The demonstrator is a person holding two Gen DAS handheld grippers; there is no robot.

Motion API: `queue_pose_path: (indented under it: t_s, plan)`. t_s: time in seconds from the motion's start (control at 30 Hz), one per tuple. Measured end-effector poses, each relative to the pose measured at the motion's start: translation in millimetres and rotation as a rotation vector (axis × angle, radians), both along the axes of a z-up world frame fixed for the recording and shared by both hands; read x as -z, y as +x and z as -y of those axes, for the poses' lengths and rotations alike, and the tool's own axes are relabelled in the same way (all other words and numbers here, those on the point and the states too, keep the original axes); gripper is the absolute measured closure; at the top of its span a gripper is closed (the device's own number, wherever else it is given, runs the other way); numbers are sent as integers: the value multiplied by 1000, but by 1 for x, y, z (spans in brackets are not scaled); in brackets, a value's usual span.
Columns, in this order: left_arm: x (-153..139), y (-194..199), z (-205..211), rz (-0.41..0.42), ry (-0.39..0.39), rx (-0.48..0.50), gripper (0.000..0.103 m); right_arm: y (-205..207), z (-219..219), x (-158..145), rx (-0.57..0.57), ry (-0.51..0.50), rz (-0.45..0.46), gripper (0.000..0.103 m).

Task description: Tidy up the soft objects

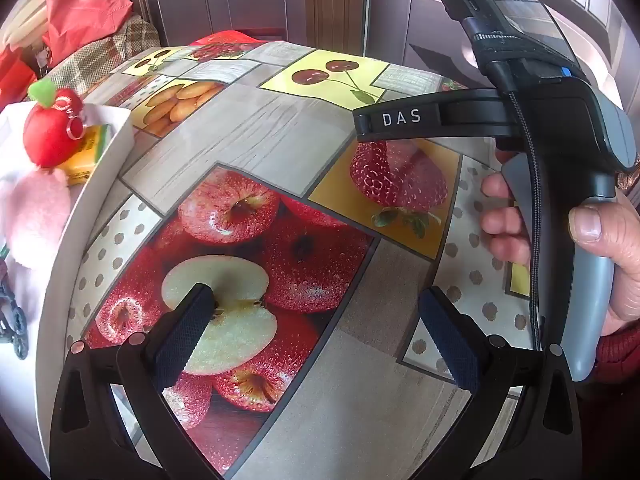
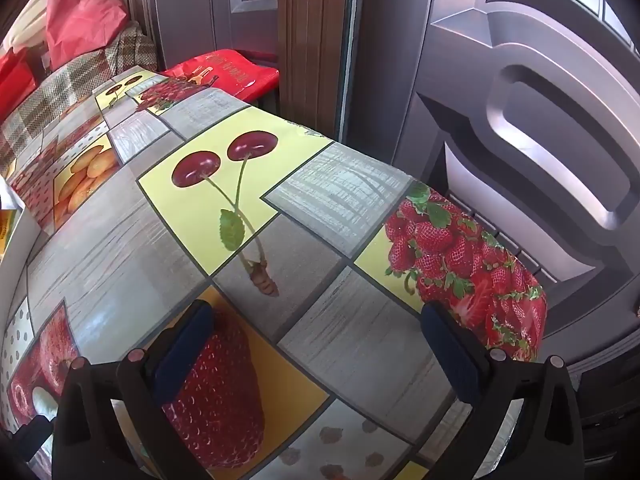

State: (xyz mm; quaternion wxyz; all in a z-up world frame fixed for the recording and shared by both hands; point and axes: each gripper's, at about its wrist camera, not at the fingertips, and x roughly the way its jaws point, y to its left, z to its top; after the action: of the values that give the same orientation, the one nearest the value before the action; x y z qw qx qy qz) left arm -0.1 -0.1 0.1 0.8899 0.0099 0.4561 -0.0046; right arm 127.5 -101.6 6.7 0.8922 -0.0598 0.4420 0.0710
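A white box stands at the table's left side. In it lie a red plush apple with a green leaf, a pink fluffy toy and a yellow-green soft block. My left gripper is open and empty, low over the fruit-print tablecloth, right of the box. My right gripper is open and empty over the table's right part. It shows from the side in the left wrist view, held by a hand. The box edge shows in the right wrist view.
A dark chain-like object lies in the box at the far left. Behind the table are a checked cloth, red bags and a red package. A grey panelled door stands close past the table's right edge.
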Motion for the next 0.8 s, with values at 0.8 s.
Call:
queue_pose_path:
  t_s: [0.8]
  plan:
    - [-1,0,2,-1,-2,0,1,9,-9,0,-52,-2,-5,0]
